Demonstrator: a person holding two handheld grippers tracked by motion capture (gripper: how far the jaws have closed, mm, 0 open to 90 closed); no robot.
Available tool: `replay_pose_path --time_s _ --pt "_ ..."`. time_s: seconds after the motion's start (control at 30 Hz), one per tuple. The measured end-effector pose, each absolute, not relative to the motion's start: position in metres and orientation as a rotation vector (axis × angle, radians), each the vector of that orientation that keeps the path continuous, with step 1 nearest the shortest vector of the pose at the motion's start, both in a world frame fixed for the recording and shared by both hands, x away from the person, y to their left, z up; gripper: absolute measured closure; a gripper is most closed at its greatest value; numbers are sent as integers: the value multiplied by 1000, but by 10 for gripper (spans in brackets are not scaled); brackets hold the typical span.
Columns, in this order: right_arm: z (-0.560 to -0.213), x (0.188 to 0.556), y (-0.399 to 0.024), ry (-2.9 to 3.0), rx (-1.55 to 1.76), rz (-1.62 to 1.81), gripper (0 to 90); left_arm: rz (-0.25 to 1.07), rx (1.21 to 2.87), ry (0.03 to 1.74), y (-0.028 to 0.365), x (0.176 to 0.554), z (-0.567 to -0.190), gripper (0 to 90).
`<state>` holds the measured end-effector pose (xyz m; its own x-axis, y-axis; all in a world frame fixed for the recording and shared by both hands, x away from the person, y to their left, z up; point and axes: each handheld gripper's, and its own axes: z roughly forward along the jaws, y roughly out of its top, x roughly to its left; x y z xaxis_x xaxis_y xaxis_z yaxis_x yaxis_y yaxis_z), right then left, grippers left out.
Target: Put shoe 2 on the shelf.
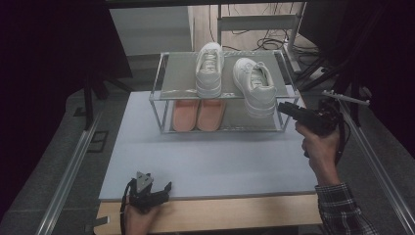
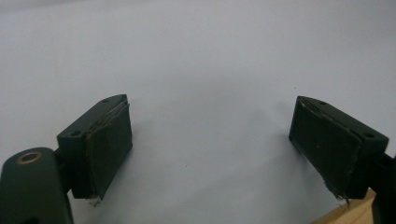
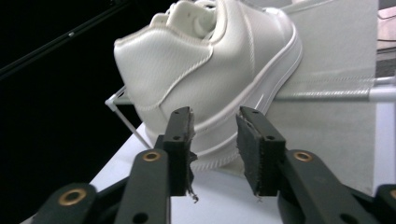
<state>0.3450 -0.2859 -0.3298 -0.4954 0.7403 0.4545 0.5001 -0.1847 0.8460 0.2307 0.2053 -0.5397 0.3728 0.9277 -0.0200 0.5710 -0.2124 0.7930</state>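
Two white sneakers stand on the top shelf of a small metal rack (image 1: 172,73). The left sneaker (image 1: 209,68) points away; the right sneaker (image 1: 255,85) sits askew with its heel hanging over the shelf's front edge. My right gripper (image 1: 282,108) is just beside that heel, at the rack's right front corner. In the right gripper view the heel (image 3: 205,60) rises right behind the right gripper (image 3: 214,122), whose jaws stand apart and do not press on it. My left gripper (image 1: 166,192) rests open near the table's front edge, with bare tabletop between its jaws (image 2: 210,126).
A pair of pink slippers (image 1: 198,115) lies on the rack's lower shelf. The white table top (image 1: 210,156) spreads in front of the rack, with a wooden strip (image 1: 220,213) along its near edge. Metal rails run down both sides, and cables lie behind.
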Motion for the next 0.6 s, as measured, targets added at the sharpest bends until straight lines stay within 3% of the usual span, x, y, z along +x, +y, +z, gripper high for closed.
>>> replay_pose_path --time_s 0.33,0.6 --pt "-343 337 -282 1923 1429 1745 732 616 1900 1297 205 231 -540 129" --pt "-349 340 -276 1963 1440 1698 871 616 1899 1297 205 231 -540 130"
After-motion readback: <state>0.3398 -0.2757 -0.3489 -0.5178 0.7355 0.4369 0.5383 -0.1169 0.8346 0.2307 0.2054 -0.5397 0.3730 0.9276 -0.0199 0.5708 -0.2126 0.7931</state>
